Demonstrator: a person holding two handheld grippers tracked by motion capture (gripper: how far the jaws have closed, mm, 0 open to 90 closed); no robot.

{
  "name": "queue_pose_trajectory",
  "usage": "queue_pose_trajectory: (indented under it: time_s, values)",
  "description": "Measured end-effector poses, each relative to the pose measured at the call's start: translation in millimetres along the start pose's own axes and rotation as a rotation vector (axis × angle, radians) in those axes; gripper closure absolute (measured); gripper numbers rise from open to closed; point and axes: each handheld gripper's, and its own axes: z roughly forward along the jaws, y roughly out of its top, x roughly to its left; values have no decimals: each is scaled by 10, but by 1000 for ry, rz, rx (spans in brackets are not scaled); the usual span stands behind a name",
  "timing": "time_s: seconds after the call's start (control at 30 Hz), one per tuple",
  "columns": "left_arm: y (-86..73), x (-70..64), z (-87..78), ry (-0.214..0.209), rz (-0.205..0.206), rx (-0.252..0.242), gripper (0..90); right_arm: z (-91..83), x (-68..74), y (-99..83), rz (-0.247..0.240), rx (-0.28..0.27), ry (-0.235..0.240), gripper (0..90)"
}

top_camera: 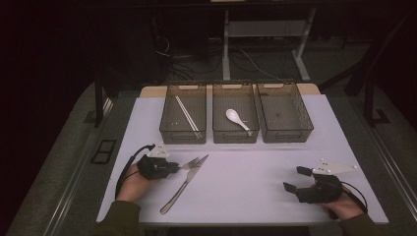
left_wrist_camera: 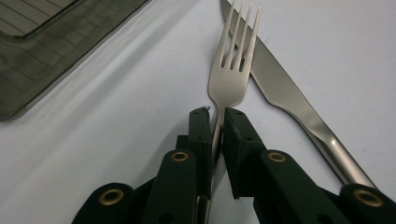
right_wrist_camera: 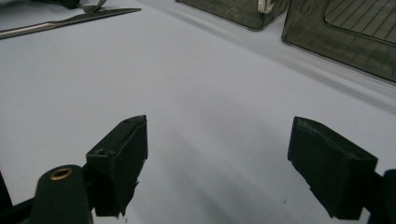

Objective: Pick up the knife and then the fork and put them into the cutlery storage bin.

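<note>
While my left fingers (left_wrist_camera: 215,122) clamp the fork (left_wrist_camera: 232,70), the knife (left_wrist_camera: 285,93) lies touching it; my right fingers (right_wrist_camera: 215,163) rest apart.

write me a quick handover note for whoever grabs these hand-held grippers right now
Left hand-held gripper: shut on the fork at its neck, low over the table; the tines overlap the knife blade.
Right hand-held gripper: open, holding nothing, at the near right of the table.
Bins: chopsticks lie in the left bin, the white spoon in the middle bin; the right bin looks empty.
Done, by the look of it: chopsticks and spoon sorted.
Left: fork and knife are outside the bins; the fork probably goes next.
</note>
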Motion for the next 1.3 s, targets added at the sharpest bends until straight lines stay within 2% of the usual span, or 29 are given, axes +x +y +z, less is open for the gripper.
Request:
queue_pose_trajectory:
  time_s: [0.07, 0.2, 0.3, 0.43, 0.53, 0.57, 0.63, 0.67, 0.77, 0.87, 1.0, 1.13, 1.3]
  values:
    - [-1, -11, 2, -21, 23, -1, 834, 4, 2, 0, -4, 0, 1, 201]
    - [8, -25, 2, -19, 19, 3, 852, 3, 6, 1, -7, -1, 1, 200]
    - [19, -23, -5, -12, 12, 10, 852, -3, 1, 11, 12, 7, 7, 201]
    - [43, -30, -45, -15, -14, -39, 853, -23, -25, 51, 43, 28, 20, 172]
    - [75, -40, -105, -7, -34, -74, 853, -44, -35, 76, 48, 34, 37, 172]
    - [91, -56, -123, -1, -42, -86, 854, -52, -45, 89, 61, 35, 60, 172]
    - [136, -94, -161, 11, -43, -103, 854, -76, -65, 121, 128, 22, 108, 173]
    - [165, -116, -176, 13, -43, -107, 855, -80, -73, 129, 134, 13, 120, 177]
    - [248, -187, -203, 16, -41, -133, 855, -79, -38, 152, 119, 11, 97, 209]
    - [341, -260, -211, 7, -36, -158, 855, -73, -33, 175, 125, 4, 112, 229]
    - [478, -375, -197, -5, -8, -195, 856, -63, -17, 222, 130, -8, 137, 240]
    - [616, -486, -161, -14, -7, -227, 856, -37, 17, 279, 131, -23, 160, 267]
    - [771, -619, -74, -14, 1, -237, 856, 28, 41, 363, 124, -33, 178, 322]
